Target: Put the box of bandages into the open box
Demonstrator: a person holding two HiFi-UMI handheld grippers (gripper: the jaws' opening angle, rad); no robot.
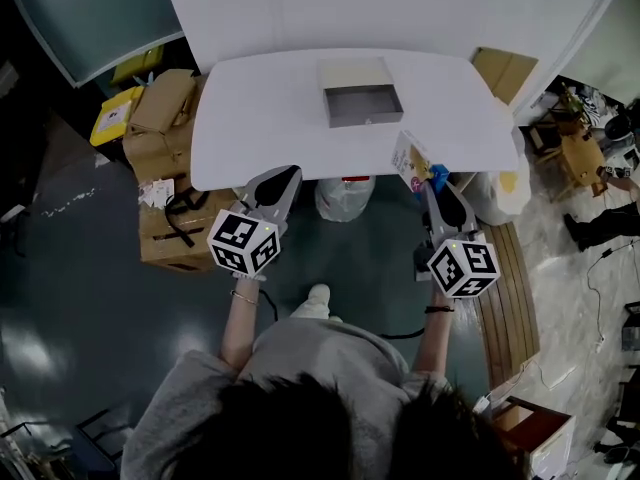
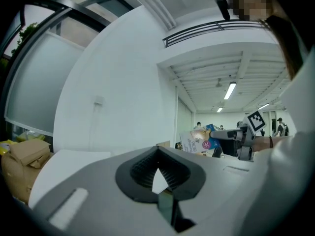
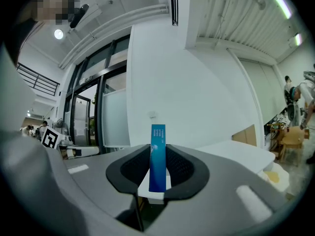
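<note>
The open grey box [image 1: 362, 103] sits on the white table [image 1: 260, 118], toward its far middle, with its pale lid [image 1: 355, 71] lying behind it. My right gripper [image 1: 432, 186] hovers at the table's front right edge, shut on the box of bandages [image 1: 412, 158]. In the right gripper view the bandage box [image 3: 158, 156] stands edge-on as a blue strip between the pads. From the left gripper view, the bandage box [image 2: 199, 140] shows its printed face ahead of the right gripper [image 2: 221, 134]. My left gripper [image 1: 287, 180] is at the front left edge, shut and empty [image 2: 158, 154].
Cardboard boxes [image 1: 165, 118] and a yellow package [image 1: 115, 113] are stacked left of the table. A white bag [image 1: 345, 198] hangs under the front edge. Flat cardboard [image 1: 503, 68] leans at the back right. A curved white wall [image 1: 380, 8] stands behind the table.
</note>
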